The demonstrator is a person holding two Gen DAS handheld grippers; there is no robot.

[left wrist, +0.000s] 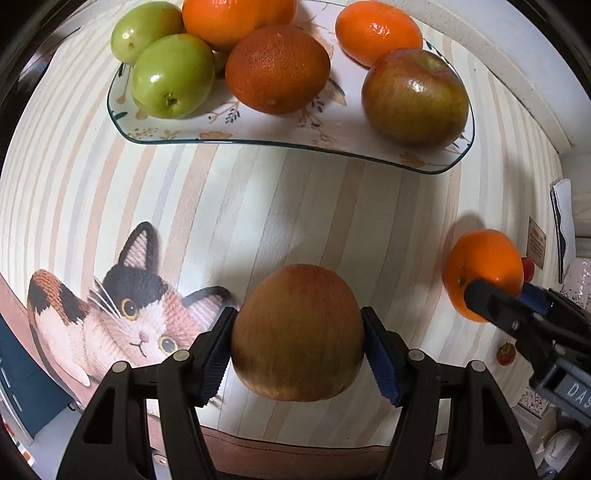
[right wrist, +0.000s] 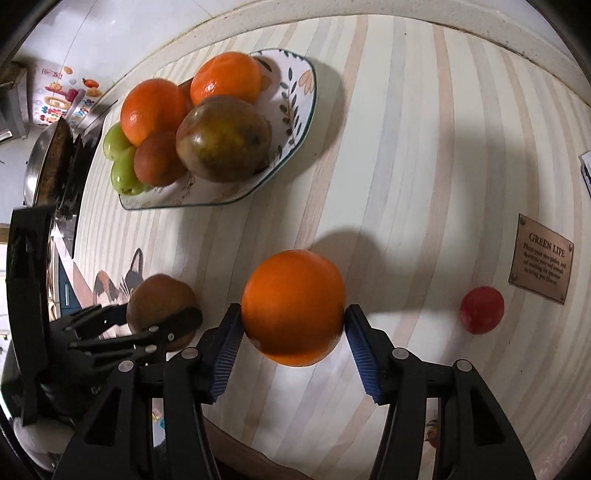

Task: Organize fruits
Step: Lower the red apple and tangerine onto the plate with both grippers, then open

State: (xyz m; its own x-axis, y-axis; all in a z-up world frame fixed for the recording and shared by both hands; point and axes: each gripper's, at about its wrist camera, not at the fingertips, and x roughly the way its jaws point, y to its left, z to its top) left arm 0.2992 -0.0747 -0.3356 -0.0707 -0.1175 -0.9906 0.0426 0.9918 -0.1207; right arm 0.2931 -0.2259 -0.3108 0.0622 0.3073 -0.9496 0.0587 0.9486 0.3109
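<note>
- L gripper (left wrist: 298,332) clamps a brownish-red apple (left wrist: 298,332), blue pads touching both flanks; apple looks lifted off the striped tablecloth (left wrist: 295,206), w/ shadow beneath.
- R gripper (right wrist: 293,321) pinches an orange (right wrist: 293,308) the same way, also seemingly off the cloth.
- Key relation: floral plate (left wrist: 258,138) lies straight ahead of the L gripper, just beyond a bare strip of cloth. From the R wrist view it sits ahead and to the left, farther off. L looks nearer, so prob. first to deliver.
- Plate contents: two green fruits (left wrist: 173,77), a dark orange (left wrist: 277,70), two brighter oranges (left wrist: 378,31), one red-green apple (left wrist: 415,98). Open gap between dark orange and that apple — likely drop spot.
- Small red fruit (right wrist: 482,310), maybe a tomato, loose on cloth right of the R gripper, near a brass plaque (right wrist: 541,258); not yet collected.
</note>
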